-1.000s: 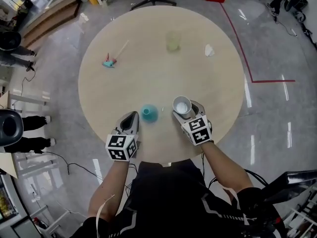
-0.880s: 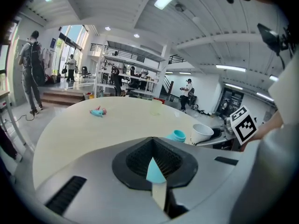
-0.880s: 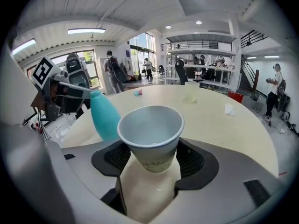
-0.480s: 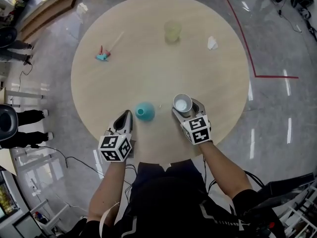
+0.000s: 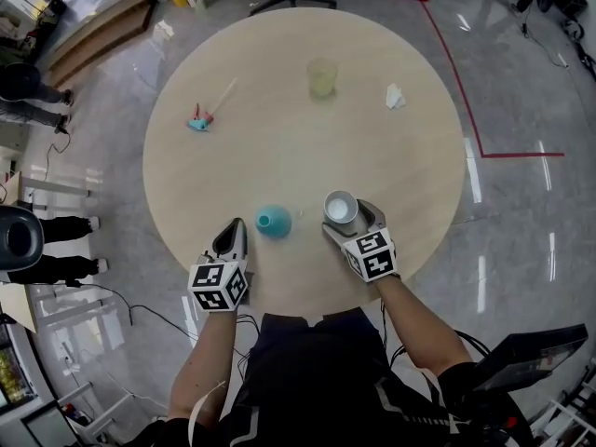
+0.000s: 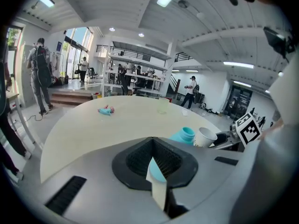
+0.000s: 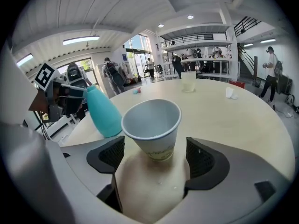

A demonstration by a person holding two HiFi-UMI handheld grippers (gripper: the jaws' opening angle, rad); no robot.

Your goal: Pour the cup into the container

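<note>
**Releasing the cup beside the container**

Head view: paper cup [image 5: 340, 207] stands on the table [image 5: 279, 110] beside the teal container [image 5: 273, 220].

Left gripper view: left gripper [image 6: 156, 171] pressed together, empty.

Right gripper view: right gripper [image 7: 154, 161] has just been opening, ribbed pads [image 7: 111, 155] off the tapered cup; I'd back straight out.

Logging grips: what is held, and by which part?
Nothing. The right hand-held gripper: jaws have just been opening, cup free between them. The left hand-held gripper: shut, empty.

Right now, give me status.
Left tool shut, empty. Right tool just opened wider, white paper cup standing free between its jaws. Teal plastic bottle beside it, nothing between.
</note>
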